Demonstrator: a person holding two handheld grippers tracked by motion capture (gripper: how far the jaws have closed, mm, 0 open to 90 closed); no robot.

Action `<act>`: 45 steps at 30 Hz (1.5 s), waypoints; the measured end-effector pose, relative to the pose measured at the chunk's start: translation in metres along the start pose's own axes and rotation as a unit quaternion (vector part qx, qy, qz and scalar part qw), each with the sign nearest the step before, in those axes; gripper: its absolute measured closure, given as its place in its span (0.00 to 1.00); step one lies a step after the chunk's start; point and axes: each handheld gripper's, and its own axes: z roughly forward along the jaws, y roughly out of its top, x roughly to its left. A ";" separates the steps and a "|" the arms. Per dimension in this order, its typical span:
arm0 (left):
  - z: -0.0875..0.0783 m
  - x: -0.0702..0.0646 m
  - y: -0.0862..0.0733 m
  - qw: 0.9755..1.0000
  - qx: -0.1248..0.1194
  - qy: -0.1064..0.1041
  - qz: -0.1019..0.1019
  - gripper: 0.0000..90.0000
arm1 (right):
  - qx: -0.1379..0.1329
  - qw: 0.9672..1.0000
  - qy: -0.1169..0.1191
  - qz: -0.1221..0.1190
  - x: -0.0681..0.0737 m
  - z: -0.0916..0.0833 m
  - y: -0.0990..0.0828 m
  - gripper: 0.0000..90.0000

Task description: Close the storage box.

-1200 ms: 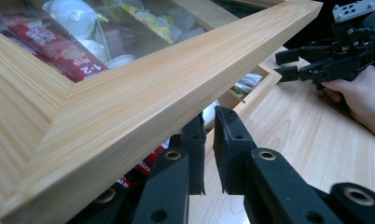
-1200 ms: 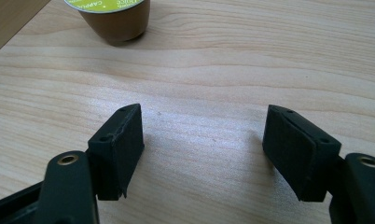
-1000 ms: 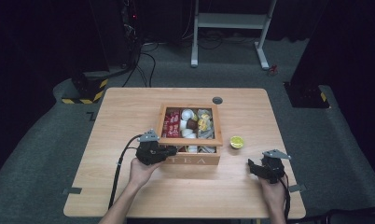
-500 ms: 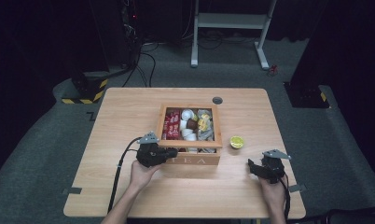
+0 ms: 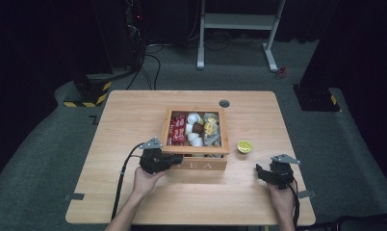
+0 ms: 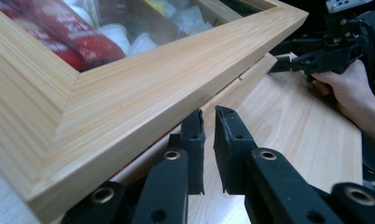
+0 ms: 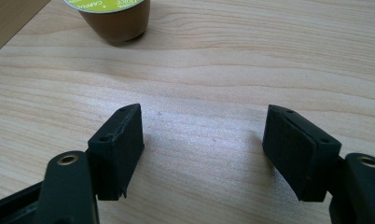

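Observation:
A wooden tea box (image 5: 196, 151) stands mid-table, with red packets, white pods and other sachets in its compartments. Low at its front-left corner is my left gripper (image 5: 176, 158), pointing right along the box front. In the left gripper view its jaws (image 6: 209, 122) stand shut to a thin slit just under the box's wooden frame (image 6: 153, 79), with nothing seen between them. My right gripper (image 5: 260, 171) rests on the table at the front right, open and empty (image 7: 202, 140). A brown capsule with a yellow-green lid (image 5: 244, 146) (image 7: 113, 14) sits just right of the box, ahead of the right gripper.
A small black round cap (image 5: 224, 103) is set in the table behind the box. The other hand and its gripper (image 6: 311, 58) appear far off in the left gripper view. A white desk frame (image 5: 239, 21) and a yellow-black striped block (image 5: 88, 94) stand on the floor beyond.
The left gripper has shifted slightly along the box's front-left corner. The right gripper has stayed still.

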 end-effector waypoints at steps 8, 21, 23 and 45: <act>0.000 0.001 -0.004 1.000 -0.004 -0.002 -0.003 0.91 | 0.000 1.000 0.000 0.000 0.000 0.000 0.000 0.32; 0.003 -0.003 -0.013 1.000 0.007 0.007 0.011 0.93 | 0.000 1.000 0.000 0.000 0.000 0.000 0.000 0.32; 0.003 -0.003 -0.013 1.000 0.007 0.009 0.013 0.93 | 0.000 1.000 0.000 0.000 0.000 0.000 0.000 0.32; -0.016 -0.007 -0.016 1.000 -0.010 0.011 0.013 0.78 | 0.000 1.000 0.000 0.000 0.000 0.000 0.000 0.32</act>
